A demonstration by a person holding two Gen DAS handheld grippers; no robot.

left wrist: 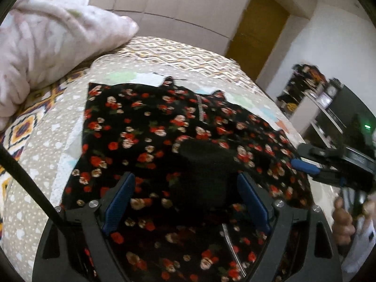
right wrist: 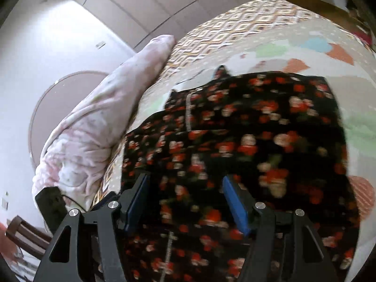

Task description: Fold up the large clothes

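Observation:
A black garment with red and cream flowers [left wrist: 145,127] lies spread on the bed, with a zip line running down it [right wrist: 188,112]. My left gripper [left wrist: 185,176] hovers over its near part. Its blue pads [left wrist: 119,202] stand wide apart, with only cloth and a dark shadow under them. My right gripper [right wrist: 185,177] is also open above the garment, with nothing pinched between its pads [right wrist: 236,206]. In the left wrist view the right gripper [left wrist: 305,165] reaches in from the right edge over the garment's right side, held by a person's hand [left wrist: 343,221].
The bed carries a beige dotted sheet [left wrist: 40,155] over a diamond-patterned cover [left wrist: 164,51]. A bunched pink blanket [left wrist: 47,44] [right wrist: 94,127] sits at the head end, left of the garment. Cupboards, a wooden door [left wrist: 258,33] and dark shelves [left wrist: 329,108] stand beyond.

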